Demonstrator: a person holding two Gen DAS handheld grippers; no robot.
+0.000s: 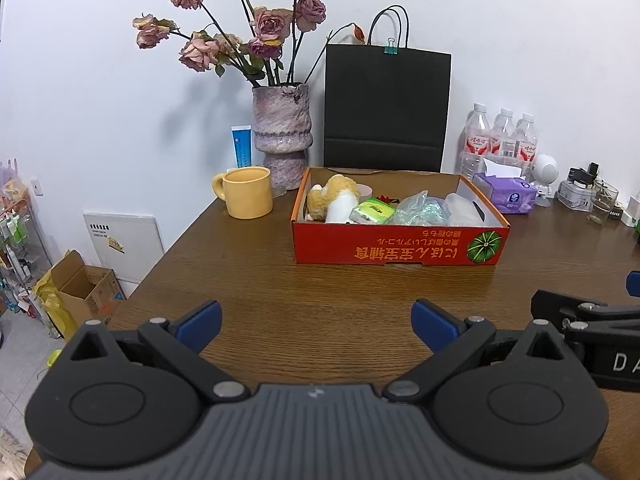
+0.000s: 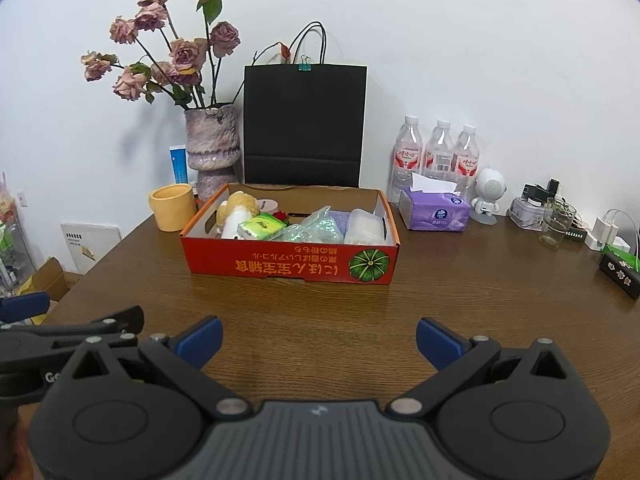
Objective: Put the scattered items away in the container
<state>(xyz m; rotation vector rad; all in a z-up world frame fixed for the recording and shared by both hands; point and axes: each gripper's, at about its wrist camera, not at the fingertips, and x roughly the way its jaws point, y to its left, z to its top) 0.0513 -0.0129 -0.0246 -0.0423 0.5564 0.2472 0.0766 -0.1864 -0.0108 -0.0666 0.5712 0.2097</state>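
A red cardboard box (image 1: pixel 400 246) stands on the wooden table; it also shows in the right wrist view (image 2: pixel 288 266). Inside lie a yellow plush toy (image 1: pixel 334 196), a white bottle (image 1: pixel 340 208), a green packet (image 1: pixel 372 211), a clear crumpled bag (image 1: pixel 420 208) and a white plastic container (image 1: pixel 464 210). My left gripper (image 1: pixel 316 326) is open and empty, held above the table well in front of the box. My right gripper (image 2: pixel 318 344) is open and empty, beside the left one and equally far from the box.
A yellow mug (image 1: pixel 246 192), a vase of dried roses (image 1: pixel 282 136) and a black paper bag (image 1: pixel 386 108) stand behind the box. Water bottles (image 2: pixel 438 156), a purple tissue pack (image 2: pixel 434 208), a white figurine (image 2: pixel 490 196) and a glass (image 2: pixel 556 222) are at right.
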